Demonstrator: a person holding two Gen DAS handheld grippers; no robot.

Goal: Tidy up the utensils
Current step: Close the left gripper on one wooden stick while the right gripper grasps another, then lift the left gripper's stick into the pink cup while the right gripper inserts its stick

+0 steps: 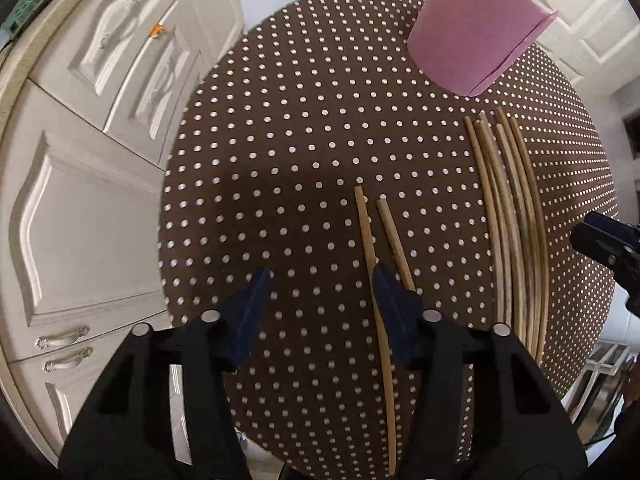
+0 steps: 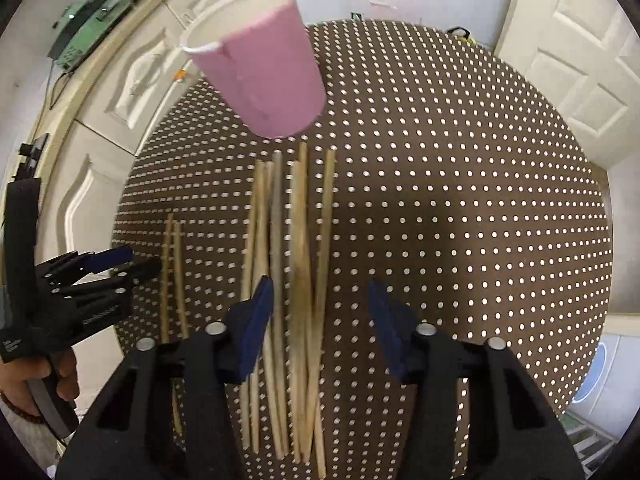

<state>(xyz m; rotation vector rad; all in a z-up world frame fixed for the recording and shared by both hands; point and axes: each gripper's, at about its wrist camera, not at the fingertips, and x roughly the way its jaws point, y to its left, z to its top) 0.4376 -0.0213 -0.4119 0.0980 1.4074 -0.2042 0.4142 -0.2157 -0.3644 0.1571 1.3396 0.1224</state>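
Wood: bamboo-coloured chopsticks lie flat on the table [image 2: 460,208], which wears a brown cloth dotted white.
Bundle: the main bundle of chopsticks [image 2: 280,280] runs near to far, its far tips just short of the pink cup [image 2: 264,76].
Pair: two loose chopsticks [image 1: 378,264] lie apart from the bundle, to its left, nearly parallel to each other.
Cup: upright paper cup at the far side of the table, mouth up, nothing seen in it.
Left gripper [image 1: 322,300]: jaws partly open, gripping nothing; bare cloth lies between them, and the loose pair sits at the right pad and beyond it.
Right gripper [image 2: 320,312]: jaws partly open over the middle of the bundle; several sticks run between the pads, but neither pad presses on them.
Step in hand: likely settling onto the sticks for a pick-up.
Doing it well, left: shift right so both loose sticks fall inside the jaws, then close across them.
Doing it well, right: take a few sticks, not the whole spread; keep the pads square to their length.
Risk: round sticks may roll or fan out when pinched off-centre.
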